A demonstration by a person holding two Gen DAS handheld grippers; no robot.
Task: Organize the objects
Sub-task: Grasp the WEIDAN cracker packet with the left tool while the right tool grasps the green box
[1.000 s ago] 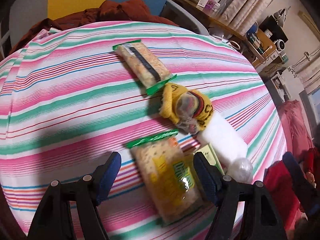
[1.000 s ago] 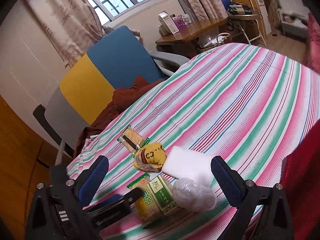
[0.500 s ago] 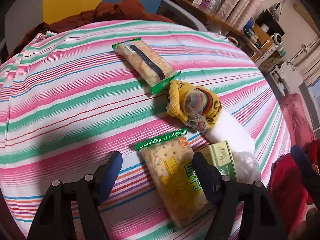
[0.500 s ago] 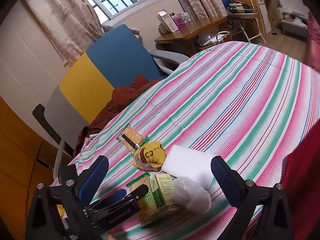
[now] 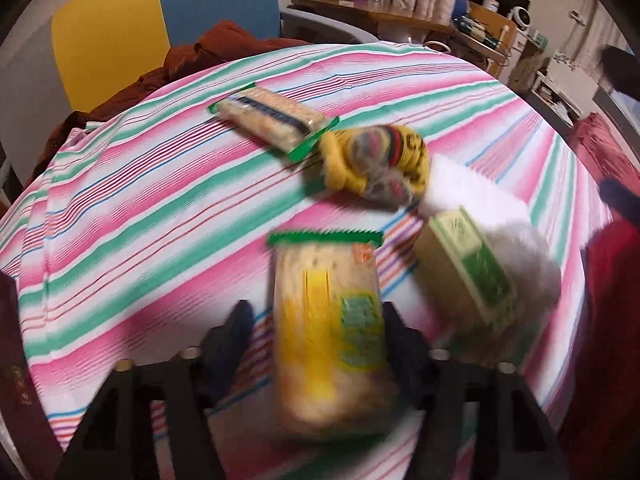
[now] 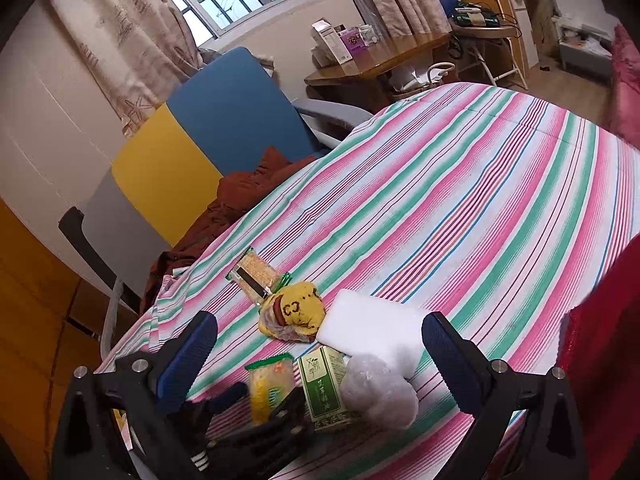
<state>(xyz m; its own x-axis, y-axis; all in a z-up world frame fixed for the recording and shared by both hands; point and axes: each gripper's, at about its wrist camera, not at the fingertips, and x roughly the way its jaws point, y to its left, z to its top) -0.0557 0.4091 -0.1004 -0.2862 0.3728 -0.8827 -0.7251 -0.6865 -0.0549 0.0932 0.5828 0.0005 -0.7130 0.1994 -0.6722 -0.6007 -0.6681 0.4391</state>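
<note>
A yellow cracker pack with a green top edge [image 5: 328,316] lies between my left gripper's [image 5: 316,320] fingers, lifted and tilted; it also shows in the right wrist view [image 6: 267,388]. The right finger touches the pack and a gap stays on the left side. A green box [image 5: 468,264] [image 6: 324,388], a white foam block [image 5: 480,204] [image 6: 372,332], a yellow sock bundle [image 5: 376,164] [image 6: 294,312], a second cracker pack [image 5: 272,120] [image 6: 254,274] and a clear plastic ball [image 6: 378,390] lie on the striped cloth [image 6: 460,208]. My right gripper [image 6: 320,356] is open and empty above them.
A blue and yellow chair [image 6: 192,148] with a brown garment [image 5: 224,52] stands at the table's far edge. A wooden desk with boxes [image 6: 360,64] is behind. Red fabric [image 6: 600,340] is at the right.
My left gripper has closed in around the yellow cracker pack and turned it; the view is blurred from motion. The right gripper has hardly moved.
</note>
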